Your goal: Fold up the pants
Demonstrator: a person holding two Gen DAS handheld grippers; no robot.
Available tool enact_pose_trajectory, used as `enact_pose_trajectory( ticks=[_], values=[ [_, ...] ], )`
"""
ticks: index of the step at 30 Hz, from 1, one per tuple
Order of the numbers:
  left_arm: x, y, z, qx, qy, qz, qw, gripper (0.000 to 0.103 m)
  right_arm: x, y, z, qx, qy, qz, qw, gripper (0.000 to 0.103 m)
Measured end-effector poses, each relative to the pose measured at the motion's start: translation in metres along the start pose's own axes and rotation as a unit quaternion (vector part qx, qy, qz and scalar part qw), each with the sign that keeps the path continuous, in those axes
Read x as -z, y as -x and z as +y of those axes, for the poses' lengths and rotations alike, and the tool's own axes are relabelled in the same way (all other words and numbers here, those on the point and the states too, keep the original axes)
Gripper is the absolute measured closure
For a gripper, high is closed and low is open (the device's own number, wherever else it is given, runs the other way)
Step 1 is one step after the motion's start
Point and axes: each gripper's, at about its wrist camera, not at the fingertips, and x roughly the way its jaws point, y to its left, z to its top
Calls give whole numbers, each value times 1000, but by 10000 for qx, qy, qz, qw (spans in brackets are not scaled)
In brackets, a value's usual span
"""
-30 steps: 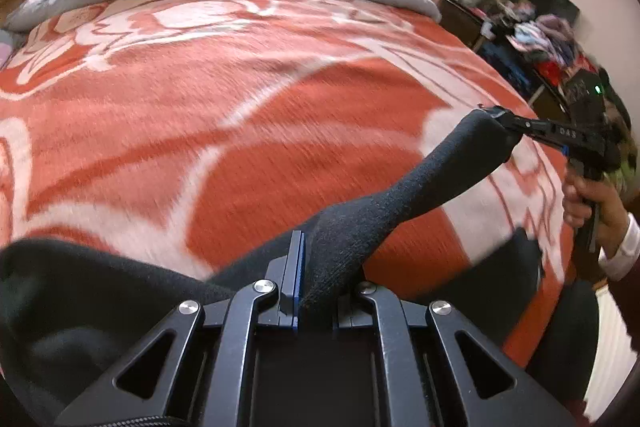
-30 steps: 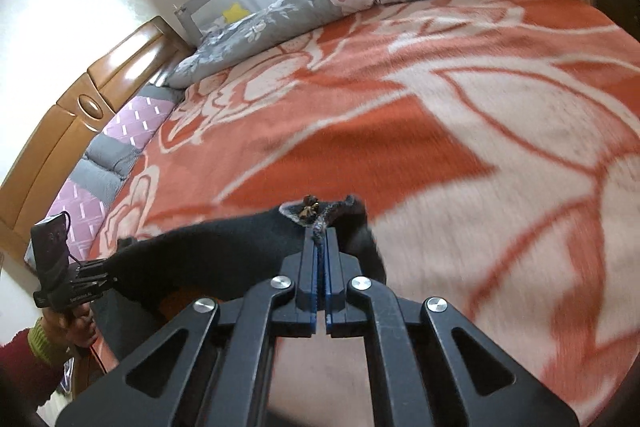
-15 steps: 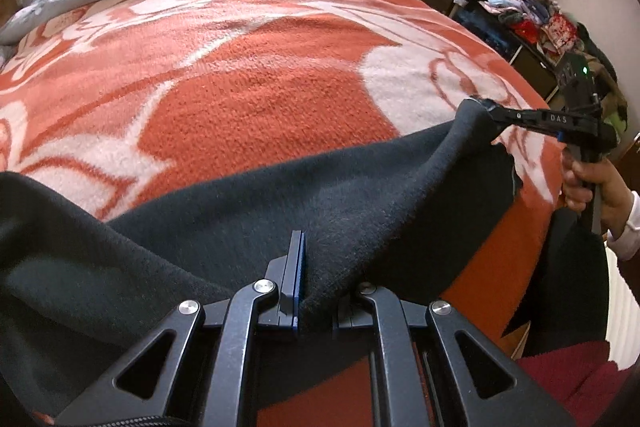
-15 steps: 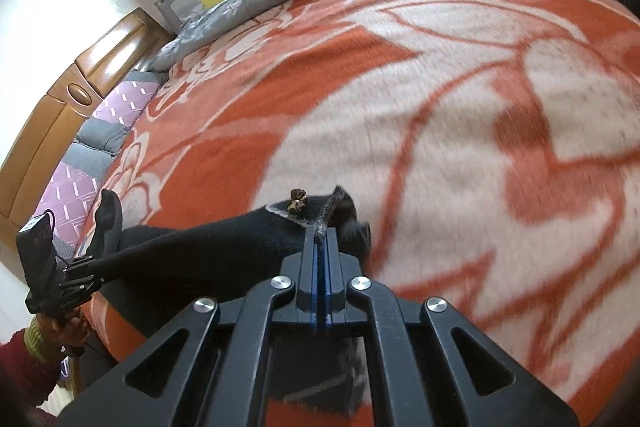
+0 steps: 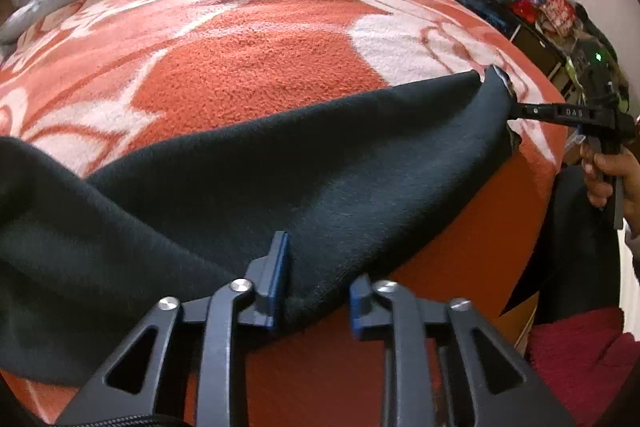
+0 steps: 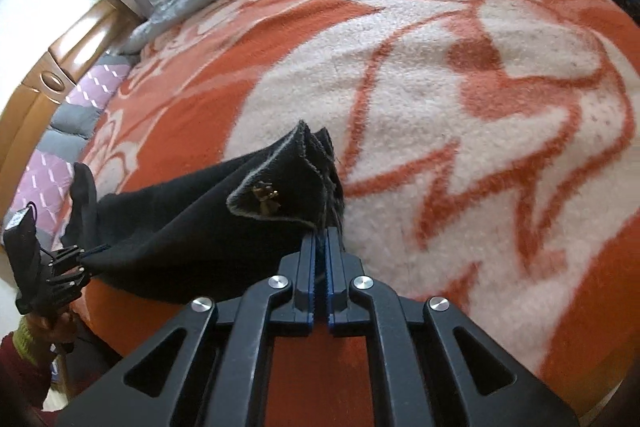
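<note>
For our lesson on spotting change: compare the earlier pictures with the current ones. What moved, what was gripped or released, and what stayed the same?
The dark fleece pants, earlier stretched in the air between the grippers, have come down onto the orange-and-white patterned blanket. The left gripper has just been opening; the cloth edge lies loose between its pads. The right gripper stays clamped on the other corner.
</note>
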Motion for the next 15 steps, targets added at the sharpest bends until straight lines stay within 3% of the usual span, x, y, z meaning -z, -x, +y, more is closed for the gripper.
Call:
enact_pose_trajectory(
  ticks=[3,5,6,9,15],
  values=[
    [7,7,-3,34,68,-70,9999,55,4,12,6,208,78,-102,9997,98],
    [13,11,-4,20,149,-91,9998,54,6,19,9,199,54,-184,9996,97],
    [15,13,-4,17,186,-89,9998,52,6,22,11,221,42,-226,9995,91],
    [21,18,0,30,376,-96,9992,51,8,35,18,269,17,-490,9984,47],
    [24,31,21,-210,978,-120,9949,43,9,39,45,-59,220,-648,9976,45]
  ],
)
